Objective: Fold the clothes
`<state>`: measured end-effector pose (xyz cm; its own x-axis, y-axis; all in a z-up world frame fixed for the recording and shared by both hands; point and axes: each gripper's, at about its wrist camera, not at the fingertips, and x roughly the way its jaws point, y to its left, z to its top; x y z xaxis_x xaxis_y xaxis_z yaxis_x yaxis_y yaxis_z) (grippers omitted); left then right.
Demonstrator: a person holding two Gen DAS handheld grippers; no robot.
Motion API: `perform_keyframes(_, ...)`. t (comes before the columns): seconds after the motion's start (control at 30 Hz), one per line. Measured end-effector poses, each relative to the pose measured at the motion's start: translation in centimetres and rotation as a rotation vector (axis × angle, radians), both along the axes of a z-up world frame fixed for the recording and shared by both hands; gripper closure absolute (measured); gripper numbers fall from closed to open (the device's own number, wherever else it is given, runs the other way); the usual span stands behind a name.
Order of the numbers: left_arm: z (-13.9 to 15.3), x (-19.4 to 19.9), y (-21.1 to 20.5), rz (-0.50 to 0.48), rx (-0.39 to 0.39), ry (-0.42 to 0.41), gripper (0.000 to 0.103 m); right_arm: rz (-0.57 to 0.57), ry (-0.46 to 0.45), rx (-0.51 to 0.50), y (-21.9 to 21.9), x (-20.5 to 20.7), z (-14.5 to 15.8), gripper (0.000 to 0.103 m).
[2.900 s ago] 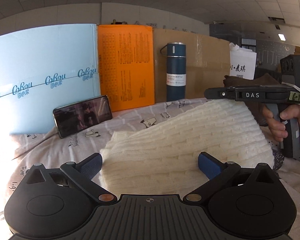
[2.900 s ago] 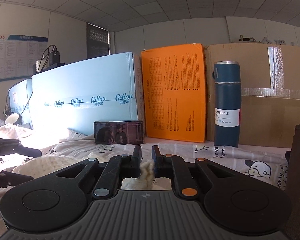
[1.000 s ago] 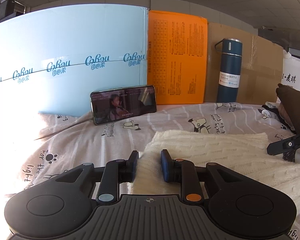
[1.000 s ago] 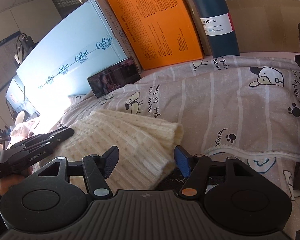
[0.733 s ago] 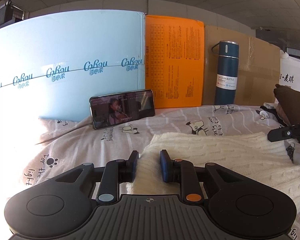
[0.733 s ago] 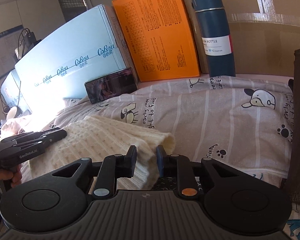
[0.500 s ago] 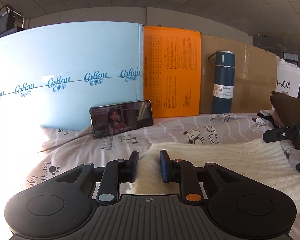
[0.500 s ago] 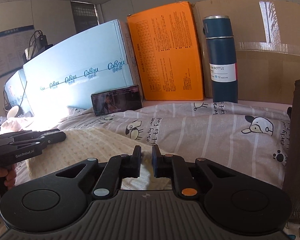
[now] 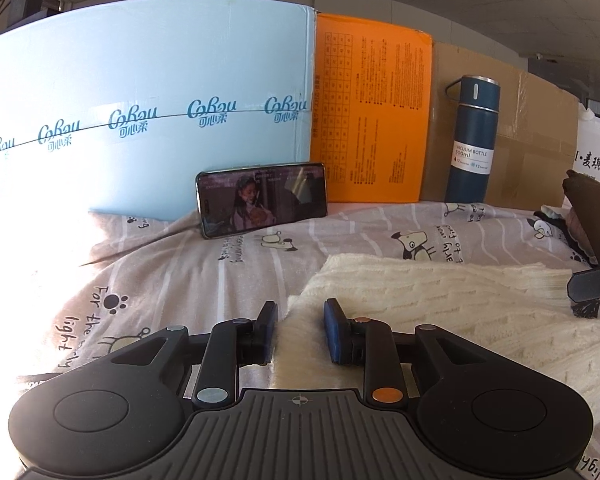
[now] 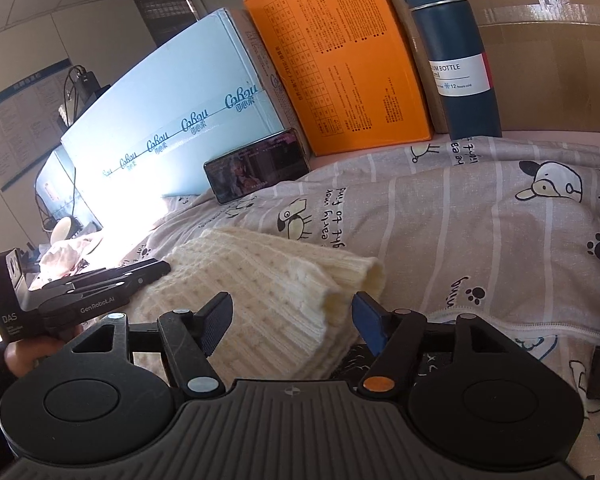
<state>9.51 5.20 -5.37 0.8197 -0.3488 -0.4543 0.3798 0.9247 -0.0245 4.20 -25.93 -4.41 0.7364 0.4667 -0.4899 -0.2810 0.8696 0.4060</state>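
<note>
A cream knitted sweater (image 9: pixel 440 304) lies folded on the grey cartoon-print bedsheet (image 9: pixel 180 280). My left gripper (image 9: pixel 300 330) has its jaws a little apart around the sweater's left edge, with a fold of knit between the pads. In the right wrist view the sweater (image 10: pixel 268 280) lies in front of my right gripper (image 10: pixel 292 316), which is open wide with the folded cuff end between its fingers and not clamped. The left gripper also shows at the left in the right wrist view (image 10: pixel 100 284).
At the back stand a light blue box (image 9: pixel 140 120), an orange box (image 9: pixel 372 120), a cardboard box (image 9: pixel 532 140) and a dark blue vacuum bottle (image 9: pixel 474 140). A phone (image 9: pixel 260 200) leans on the blue box. A dark brown item (image 9: pixel 592 208) sits at the right.
My right gripper has opened wide and let go of the sweater's end, which has dropped onto the sheet. My left gripper's jaws have parted a little and it has lowered.
</note>
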Motion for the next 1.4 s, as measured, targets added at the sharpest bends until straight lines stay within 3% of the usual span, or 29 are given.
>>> perform_keyframes(0.17, 0.0, 0.0, 0.0, -0.002, 0.005, -0.003, 0.077, 0.061, -0.064, 0.006, 0.7, -0.7, 0.4, 0.037)
perform_keyframes(0.27, 0.0, -0.1, -0.2, -0.004, 0.015, -0.009, 0.077, 0.023, -0.030, -0.029, 0.9, 0.2, -0.4, 0.040)
perform_keyframes(0.4, 0.2, -0.6, -0.3, -0.015, 0.023, -0.033, 0.078, -0.044, 0.009, -0.069, 0.7, 1.5, -1.8, 0.075)
perform_keyframes(0.5, 0.5, -1.2, -0.6, -0.026, 0.037, -0.071, 0.082, -0.079, -0.019, -0.051, 0.1, 1.5, -1.5, 0.092)
perform_keyframes(0.8, 2.1, -1.6, -1.9, -0.004, 0.040, -0.183, 0.083, -0.159, -0.205, -0.094, 0.3, 1.3, 0.9, 0.093)
perform_keyframes(0.9, 1.6, -1.2, -2.7, 0.006, 0.097, -0.185, 0.083, -0.182, -0.203, -0.136, 0.5, 2.4, 0.6, 0.093)
perform_keyframes(1.0, 1.8, -1.8, -2.5, 0.024, 0.107, -0.210, 0.081, -0.182, -0.163, -0.187, 1.0, 3.3, -0.6, 0.093)
perform_keyframes(1.1, 1.9, -2.4, -2.4, 0.042, 0.116, -0.235, 0.066, -0.180, -0.136, -0.207, 1.1, 3.7, -1.4, 0.093)
perform_keyframes(1.17, 2.1, -2.9, -2.2, 0.053, 0.118, -0.255, 0.038, -0.183, -0.138, -0.212, 1.1, 3.6, -1.4, 0.093)
perform_keyframes(1.23, 2.6, -3.7, -1.9, 0.043, 0.095, -0.281, 0.020, -0.186, -0.136, -0.218, 1.2, 3.5, -1.5, 0.091)
perform_keyframes(1.33, 2.8, -4.1, -2.0, -0.008, 0.080, -0.258, 0.013, -0.201, -0.134, -0.223, 1.1, 3.4, -1.5, 0.087)
perform_keyframes(1.4, 2.3, -3.8, -2.4, -0.040, 0.104, -0.222, 0.012, -0.216, -0.135, -0.209, 0.9, 3.0, -1.3, 0.068)
